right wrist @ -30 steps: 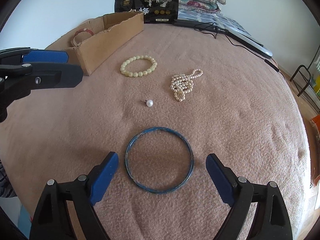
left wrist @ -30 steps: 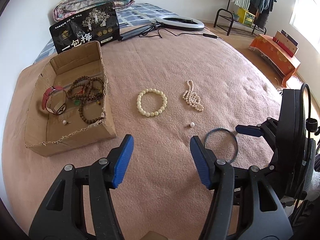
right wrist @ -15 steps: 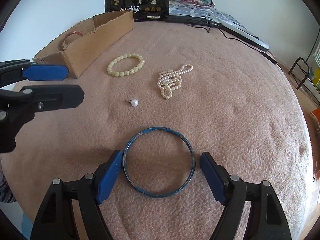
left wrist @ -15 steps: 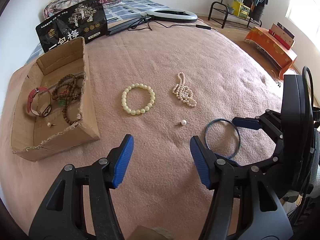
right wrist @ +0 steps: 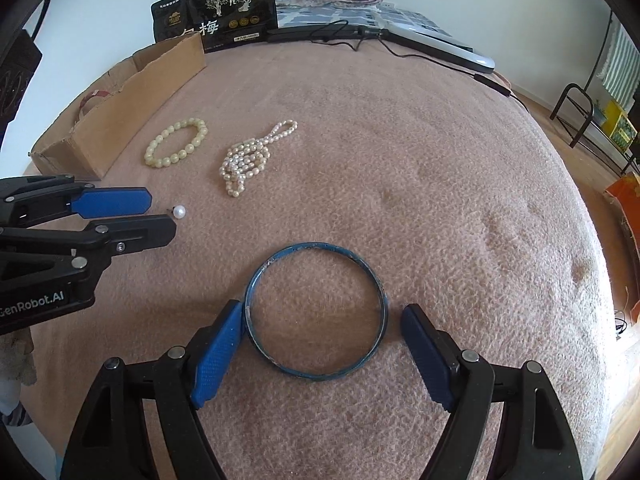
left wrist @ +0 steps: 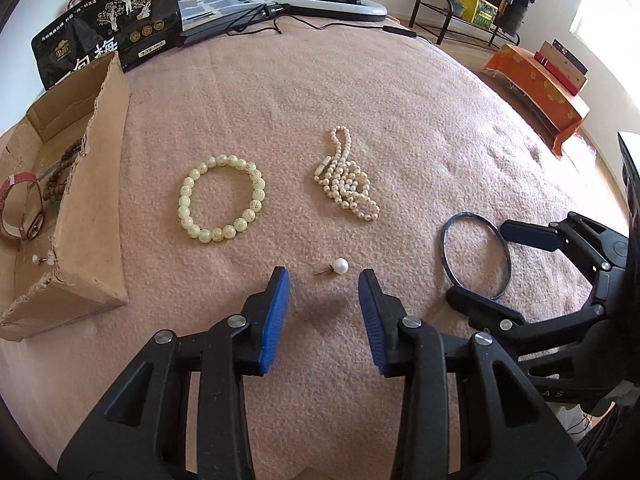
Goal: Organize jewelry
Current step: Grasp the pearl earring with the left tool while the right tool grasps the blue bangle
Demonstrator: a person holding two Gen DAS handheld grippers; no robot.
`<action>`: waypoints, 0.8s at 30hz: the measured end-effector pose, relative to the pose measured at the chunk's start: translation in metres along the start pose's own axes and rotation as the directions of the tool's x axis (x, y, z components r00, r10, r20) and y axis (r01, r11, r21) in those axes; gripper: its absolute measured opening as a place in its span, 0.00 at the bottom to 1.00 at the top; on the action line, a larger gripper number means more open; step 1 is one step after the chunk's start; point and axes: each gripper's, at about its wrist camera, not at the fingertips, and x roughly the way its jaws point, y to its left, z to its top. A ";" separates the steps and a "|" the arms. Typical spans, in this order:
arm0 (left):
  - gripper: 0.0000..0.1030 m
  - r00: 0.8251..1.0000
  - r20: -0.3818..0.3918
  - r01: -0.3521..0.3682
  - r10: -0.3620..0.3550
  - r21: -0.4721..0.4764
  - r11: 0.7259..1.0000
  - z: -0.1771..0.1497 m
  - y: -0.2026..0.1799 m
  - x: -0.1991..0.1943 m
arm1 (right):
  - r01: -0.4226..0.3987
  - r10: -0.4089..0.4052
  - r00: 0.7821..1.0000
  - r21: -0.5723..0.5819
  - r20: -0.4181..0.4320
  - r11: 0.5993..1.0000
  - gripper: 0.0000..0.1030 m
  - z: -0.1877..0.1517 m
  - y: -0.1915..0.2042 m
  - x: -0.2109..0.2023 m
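Blue pads on your right claw (right wrist: 322,344) sit spread apart on either side of the bangle (right wrist: 316,312); the left pad looks to touch the rim, the right pad is just beside it, so nothing is gripped yet. That bangle lies flat on the pink blanket (right wrist: 440,160). It looks thin, stiff and light, and probably slick, so pinch across the rim or it may skate or flip up. Soft blanket underneath, so press down a little.

Your left claw (left wrist: 323,312) is also released, jaws apart, with the pearl stud (left wrist: 340,266) just ahead of the gap and not touched. Tiny, round, rolls easily; I'd take it at the ball, not the thin post.

Further out: bead bracelet (left wrist: 221,199), likely stretchy and easy to grab on one side. Pearl necklace (left wrist: 347,184) is a limp heap that will dangle, so take it in the bunched middle. Cardboard box (left wrist: 96,208) at far left holds a red watch (left wrist: 20,208), brown beads (left wrist: 60,178) and another stud (left wrist: 36,258); its front wall is torn and looks flimsy.
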 end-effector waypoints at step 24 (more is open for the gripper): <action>0.08 0.999 0.041 -0.010 0.008 0.047 0.999 -0.001 -0.013 0.009 | -0.013 0.013 1.000 -0.003 0.003 1.000 0.73 0.001 0.002 0.001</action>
